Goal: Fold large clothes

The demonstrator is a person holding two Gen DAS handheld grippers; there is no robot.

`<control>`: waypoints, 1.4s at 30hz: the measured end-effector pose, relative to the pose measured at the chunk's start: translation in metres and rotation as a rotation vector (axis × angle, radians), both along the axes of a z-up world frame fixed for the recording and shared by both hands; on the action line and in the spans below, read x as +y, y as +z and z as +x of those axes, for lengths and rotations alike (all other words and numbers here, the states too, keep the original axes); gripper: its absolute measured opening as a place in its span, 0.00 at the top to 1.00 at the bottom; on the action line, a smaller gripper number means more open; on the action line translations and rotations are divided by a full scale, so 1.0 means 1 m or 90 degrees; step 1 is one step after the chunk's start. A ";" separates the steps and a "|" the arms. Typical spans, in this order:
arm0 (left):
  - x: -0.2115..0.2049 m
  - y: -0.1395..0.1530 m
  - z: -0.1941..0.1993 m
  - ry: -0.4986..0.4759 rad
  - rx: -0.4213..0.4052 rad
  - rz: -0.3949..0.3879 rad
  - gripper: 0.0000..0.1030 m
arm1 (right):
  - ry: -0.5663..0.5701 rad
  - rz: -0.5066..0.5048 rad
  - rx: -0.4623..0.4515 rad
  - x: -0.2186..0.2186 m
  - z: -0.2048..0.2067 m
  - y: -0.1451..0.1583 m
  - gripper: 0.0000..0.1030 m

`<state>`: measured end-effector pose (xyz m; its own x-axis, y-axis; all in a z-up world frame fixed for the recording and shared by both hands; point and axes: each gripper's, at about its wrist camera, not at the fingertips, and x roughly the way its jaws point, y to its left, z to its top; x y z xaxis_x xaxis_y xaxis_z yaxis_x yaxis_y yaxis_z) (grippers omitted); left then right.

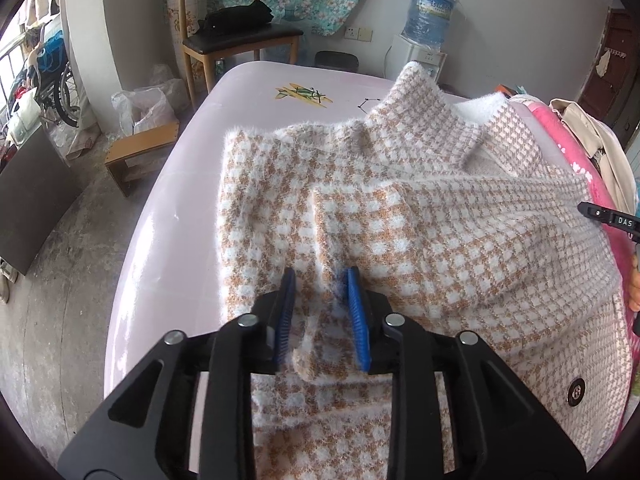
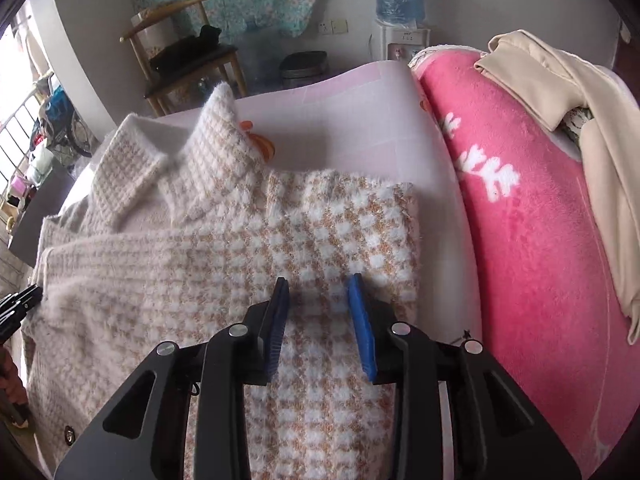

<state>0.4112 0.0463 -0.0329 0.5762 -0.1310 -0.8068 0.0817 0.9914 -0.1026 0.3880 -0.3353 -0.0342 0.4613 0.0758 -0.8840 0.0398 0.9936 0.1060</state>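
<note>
**A:** Two grippers were over the same coat (image 1: 400, 216), a fuzzy white-and-tan checked one spread across the pale pink table (image 1: 180, 220). Its collar (image 1: 432, 120) lay toward the far end of the table, and a snap button (image 1: 575, 392) showed near the front edge.

**B:** Was the left gripper (image 1: 320, 280) actually holding anything?

**A:** Didn't look like it. Its blue fingers (image 1: 357, 320) stood partly apart, and a raised ridge of the folded-over sleeve (image 1: 360, 216) ran up between them. The right-hand pad sat just beside the fuzz, maybe brushing it, but the other one was clear of the fabric, so no pinch that I could see.

**B:** And the right gripper (image 2: 318, 284)?

**A:** Same kind of gap, partly open. It hung over the near right part of the coat, close to the coat's edge by the pink blanket (image 2: 540, 240). The checked cloth lay flat under and between the fingers, not squeezed. Whether the tips touched the pile I couldn't tell.

**B:** Anything else on the table?

**A:** A beige garment (image 2: 560, 80) was draped on top of the blanket, off to the right. A wooden chair (image 1: 224, 36) stood behind the table.
</note>
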 end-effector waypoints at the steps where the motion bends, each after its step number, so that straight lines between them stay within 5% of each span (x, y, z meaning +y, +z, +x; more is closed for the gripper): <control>1: 0.002 0.004 -0.004 0.004 0.002 -0.002 0.58 | 0.000 0.002 -0.004 0.003 -0.008 0.008 0.65; 5: 0.002 0.018 -0.030 -0.023 -0.012 -0.013 0.46 | 0.072 0.019 -0.033 0.028 -0.053 0.038 0.53; 10: -0.026 0.025 -0.065 -0.093 0.008 0.039 0.33 | 0.131 -0.003 -0.018 0.058 -0.092 0.045 0.47; 15: -0.054 0.032 -0.115 -0.148 -0.004 0.083 0.19 | 0.164 0.009 -0.015 0.081 -0.133 0.050 0.30; 25: -0.073 0.020 -0.225 -0.168 -0.001 0.161 0.17 | 0.211 -0.014 0.017 0.119 -0.250 0.055 0.30; 33: -0.068 -0.007 -0.285 -0.137 0.056 0.136 0.13 | 0.152 -0.021 0.044 0.117 -0.332 0.039 0.29; 38: -0.063 -0.023 -0.296 -0.097 0.049 0.125 0.09 | 0.128 -0.096 0.075 0.117 -0.353 0.008 0.29; 42: -0.058 -0.024 -0.293 -0.092 0.063 0.097 0.08 | 0.108 -0.075 0.066 0.111 -0.359 0.013 0.27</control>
